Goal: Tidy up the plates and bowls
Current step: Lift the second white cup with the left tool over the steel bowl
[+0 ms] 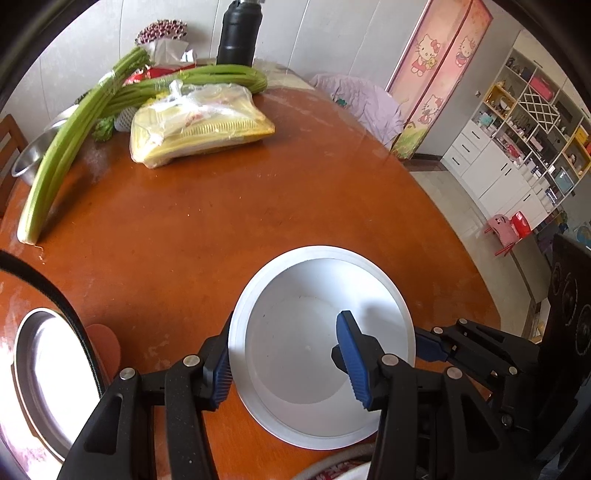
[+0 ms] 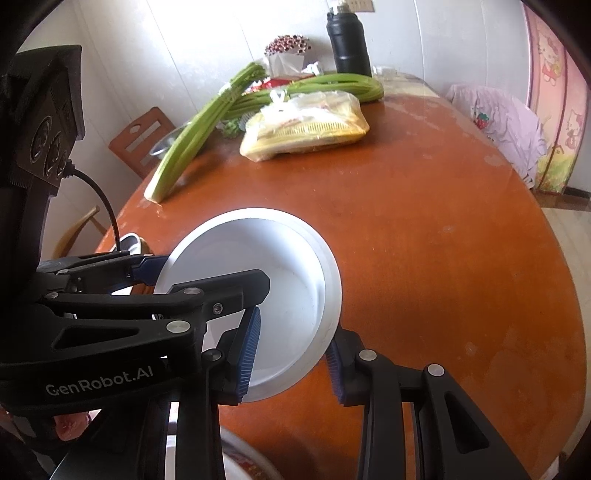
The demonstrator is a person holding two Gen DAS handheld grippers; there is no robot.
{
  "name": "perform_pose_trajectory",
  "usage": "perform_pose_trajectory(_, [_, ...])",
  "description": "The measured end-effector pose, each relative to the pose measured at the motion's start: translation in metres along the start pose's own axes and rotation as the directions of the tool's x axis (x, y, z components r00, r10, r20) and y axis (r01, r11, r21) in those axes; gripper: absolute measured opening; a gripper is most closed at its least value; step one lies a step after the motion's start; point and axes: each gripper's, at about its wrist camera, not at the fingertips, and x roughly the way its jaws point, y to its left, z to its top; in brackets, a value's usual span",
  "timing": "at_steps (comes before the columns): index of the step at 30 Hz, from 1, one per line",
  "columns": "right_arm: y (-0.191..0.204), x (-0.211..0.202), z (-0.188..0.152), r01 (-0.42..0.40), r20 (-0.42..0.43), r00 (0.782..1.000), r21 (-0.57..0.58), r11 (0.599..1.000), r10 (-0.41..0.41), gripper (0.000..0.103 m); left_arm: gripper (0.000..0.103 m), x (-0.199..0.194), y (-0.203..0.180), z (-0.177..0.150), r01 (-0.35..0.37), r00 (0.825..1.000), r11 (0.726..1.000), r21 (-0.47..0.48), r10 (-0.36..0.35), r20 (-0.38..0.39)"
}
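A white bowl hangs just over the round brown table, held by both grippers at opposite sides. My left gripper is shut on its left rim, one blue pad outside and the other inside the bowl. My right gripper is shut on the near right rim of the bowl, again with one pad inside and one outside. The right gripper's fingers show at the bowl's right edge in the left wrist view. The left gripper's outer finger shows at the bowl's left edge in the right wrist view.
A metal dish lies at the near left and a red-patterned dish rim just below the bowl. Celery stalks, a bagged yellow item, a black flask and a steel bowl crowd the far side. The table's edge runs along the right.
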Motion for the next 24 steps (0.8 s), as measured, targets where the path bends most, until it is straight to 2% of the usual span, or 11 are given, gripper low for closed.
perform_pose_trajectory(17, [0.042, -0.072, -0.034, 0.009, 0.111, 0.994, -0.048, 0.999, -0.004, 0.036, 0.051, -0.080, -0.023, -0.043, -0.008, 0.992, 0.999, 0.041, 0.003, 0.130])
perform_pose_trajectory(24, [0.052, -0.085, -0.053, -0.013, 0.112, 0.994, -0.046, 0.999, 0.018, 0.036, 0.051, -0.097, -0.025, -0.066, -0.003, 0.989, 0.999, 0.048, -0.004, 0.145])
